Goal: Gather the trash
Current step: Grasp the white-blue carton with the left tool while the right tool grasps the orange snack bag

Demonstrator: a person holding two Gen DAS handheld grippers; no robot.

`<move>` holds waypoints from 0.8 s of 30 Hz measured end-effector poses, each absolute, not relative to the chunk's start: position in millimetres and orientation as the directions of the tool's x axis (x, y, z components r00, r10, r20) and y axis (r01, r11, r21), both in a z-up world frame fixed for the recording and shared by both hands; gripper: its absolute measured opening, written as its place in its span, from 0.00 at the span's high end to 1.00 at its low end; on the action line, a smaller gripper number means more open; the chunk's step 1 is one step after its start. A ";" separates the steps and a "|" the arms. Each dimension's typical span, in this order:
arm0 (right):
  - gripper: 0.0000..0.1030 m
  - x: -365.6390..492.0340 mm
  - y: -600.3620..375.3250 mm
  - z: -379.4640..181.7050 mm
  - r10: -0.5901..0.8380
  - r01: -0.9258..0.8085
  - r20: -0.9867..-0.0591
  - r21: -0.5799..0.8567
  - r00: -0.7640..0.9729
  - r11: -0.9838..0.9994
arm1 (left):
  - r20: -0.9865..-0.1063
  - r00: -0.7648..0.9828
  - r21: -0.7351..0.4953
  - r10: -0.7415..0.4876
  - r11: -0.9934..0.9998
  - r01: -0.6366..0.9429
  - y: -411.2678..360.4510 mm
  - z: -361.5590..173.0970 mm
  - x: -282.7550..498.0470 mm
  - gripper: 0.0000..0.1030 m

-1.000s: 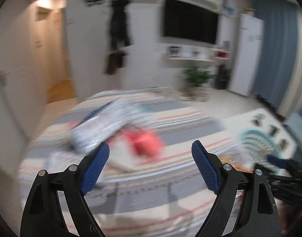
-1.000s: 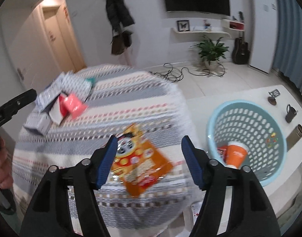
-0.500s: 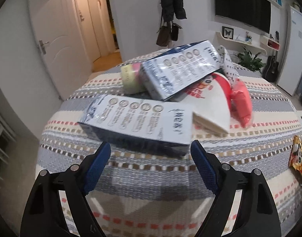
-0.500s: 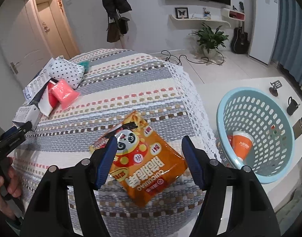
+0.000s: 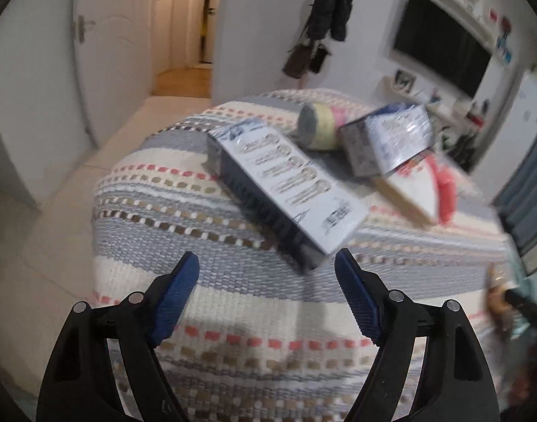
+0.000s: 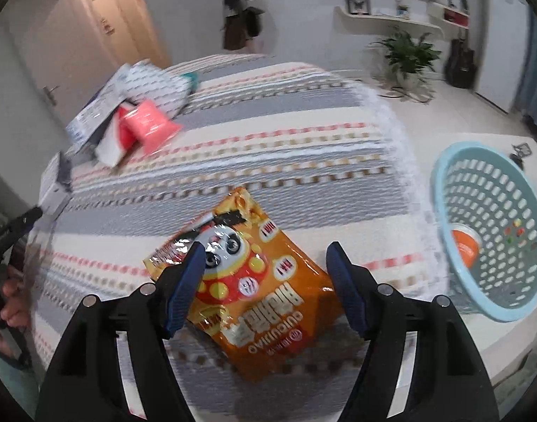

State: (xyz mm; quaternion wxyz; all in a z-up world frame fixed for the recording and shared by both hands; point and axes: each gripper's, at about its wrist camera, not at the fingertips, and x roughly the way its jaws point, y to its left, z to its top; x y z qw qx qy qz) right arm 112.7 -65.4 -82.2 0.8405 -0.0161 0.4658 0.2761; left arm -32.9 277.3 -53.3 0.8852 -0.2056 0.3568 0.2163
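Orange snack bag (image 6: 257, 281) lies flat on the striped tablecloth (image 6: 286, 161), lower centre of the right wrist view; glossy, crinkled, panda print, apparently empty. Right gripper (image 6: 264, 281) hovers over it, fingers spread either side, nothing pinched; likely lining up a grasp. Blue basket (image 6: 440, 190) sits at right edge, holding an orange cup (image 6: 463, 246).

Left gripper (image 5: 266, 295), also spread and empty, faces a long white box (image 5: 286, 190) at frame centre.

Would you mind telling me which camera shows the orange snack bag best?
The right wrist view: the orange snack bag lies flat on the striped cloth, close up between the open right gripper fingers. The left wrist view catches only a blurred sliver at its right edge.
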 end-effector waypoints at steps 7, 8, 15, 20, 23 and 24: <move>0.34 91.9 -34.1 -80.0 0.523 -0.558 -0.782 0.281 0.339 0.781 | -0.756 0.633 -0.290 0.168 0.780 -0.554 283.1 -52.5 13.2 0.18; 0.34 88.8 -31.3 -80.0 0.526 -0.566 -0.780 0.278 0.339 0.777 | -0.778 0.601 -0.269 0.184 0.767 -0.583 282.9 -57.6 23.9 0.17; 0.34 73.3 -29.0 -83.7 0.531 -0.612 -0.784 0.255 0.322 0.749 | -0.813 0.529 -0.195 0.243 0.742 -0.641 285.4 -71.0 63.8 0.15; 0.29 60.4 -30.2 -83.6 0.541 -0.659 -0.786 0.240 0.298 0.713 | -0.803 0.524 -0.131 0.283 0.774 -0.619 279.5 -71.1 73.9 0.27; 0.22 50.5 -27.0 -84.1 0.547 -0.693 -0.788 0.227 0.282 0.685 | -0.792 0.560 -0.148 0.244 0.813 -0.564 275.4 -67.5 65.9 0.36; 0.21 45.5 -25.4 -85.0 0.547 -0.708 -0.790 0.219 0.275 0.672 | -0.790 0.563 -0.147 0.243 0.817 -0.558 276.5 -65.8 63.9 0.38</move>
